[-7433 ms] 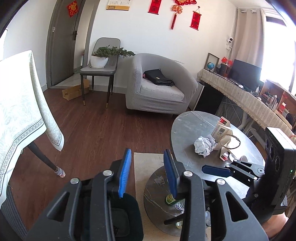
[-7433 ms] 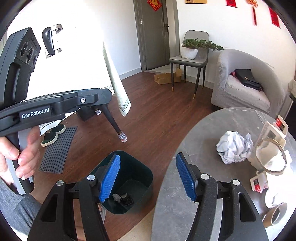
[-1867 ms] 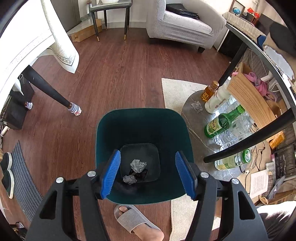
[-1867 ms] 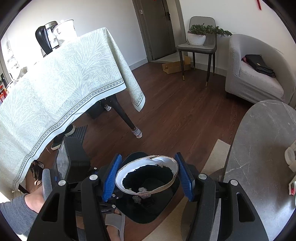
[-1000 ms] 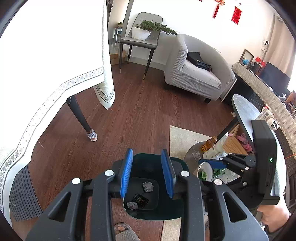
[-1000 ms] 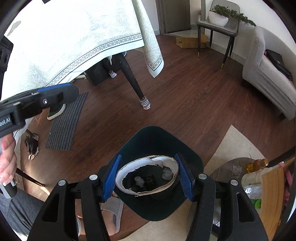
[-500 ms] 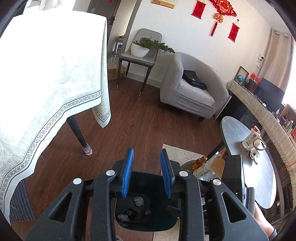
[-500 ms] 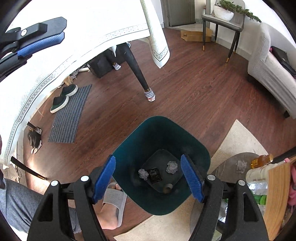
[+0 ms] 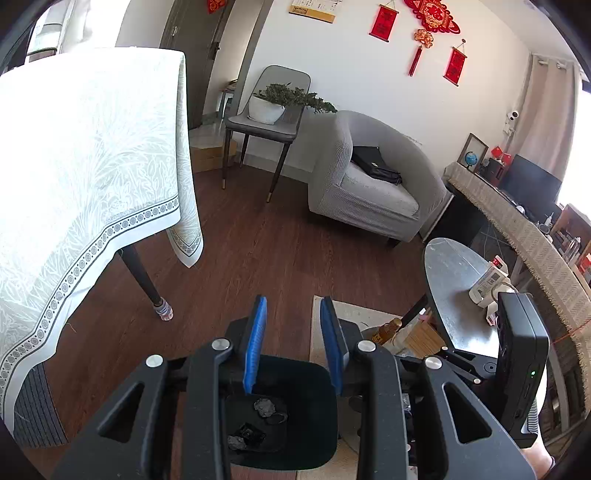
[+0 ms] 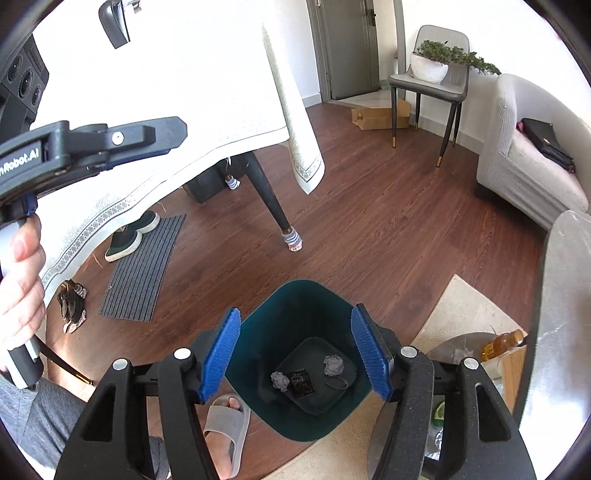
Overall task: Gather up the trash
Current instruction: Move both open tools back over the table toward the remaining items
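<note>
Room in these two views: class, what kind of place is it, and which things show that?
Most likely a home living room: a grey armchair, a cloth-covered dining table, red wall hangings, and a green trash bin on the wooden floor.

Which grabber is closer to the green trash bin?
Right, probably. The right gripper hangs open straight above the green trash bin, framing the trash inside. The left gripper is open too, but off to the bin's side.
</note>
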`<move>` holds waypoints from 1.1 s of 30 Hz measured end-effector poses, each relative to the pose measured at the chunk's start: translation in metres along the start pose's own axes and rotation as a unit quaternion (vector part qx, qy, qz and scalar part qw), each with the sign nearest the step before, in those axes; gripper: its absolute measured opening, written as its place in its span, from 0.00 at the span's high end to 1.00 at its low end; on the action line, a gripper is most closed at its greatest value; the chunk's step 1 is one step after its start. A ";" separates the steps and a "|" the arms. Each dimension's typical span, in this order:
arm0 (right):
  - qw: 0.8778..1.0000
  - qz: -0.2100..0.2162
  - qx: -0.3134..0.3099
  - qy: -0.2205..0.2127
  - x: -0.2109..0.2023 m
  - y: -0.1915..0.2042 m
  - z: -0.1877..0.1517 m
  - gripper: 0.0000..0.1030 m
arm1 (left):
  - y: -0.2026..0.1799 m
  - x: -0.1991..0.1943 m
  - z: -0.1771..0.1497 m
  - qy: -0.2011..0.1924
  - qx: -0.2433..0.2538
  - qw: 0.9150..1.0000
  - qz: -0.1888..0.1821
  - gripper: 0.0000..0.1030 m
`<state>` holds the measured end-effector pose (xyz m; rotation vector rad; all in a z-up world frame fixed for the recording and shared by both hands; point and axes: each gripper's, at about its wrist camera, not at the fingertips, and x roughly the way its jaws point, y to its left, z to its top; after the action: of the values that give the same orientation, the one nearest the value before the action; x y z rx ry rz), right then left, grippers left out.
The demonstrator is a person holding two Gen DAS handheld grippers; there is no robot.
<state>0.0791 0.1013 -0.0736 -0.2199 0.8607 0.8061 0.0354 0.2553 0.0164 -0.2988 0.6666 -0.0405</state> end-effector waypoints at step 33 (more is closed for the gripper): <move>0.987 -0.111 0.100 -0.066 -0.169 -0.166 -0.105 0.44 | -0.230 0.070 -0.025 0.015 0.114 0.979 -0.168 0.36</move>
<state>0.0695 -0.1553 -0.0379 -0.0810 0.7707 0.5162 0.0883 0.0199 0.0217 -0.1879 0.6294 -0.4426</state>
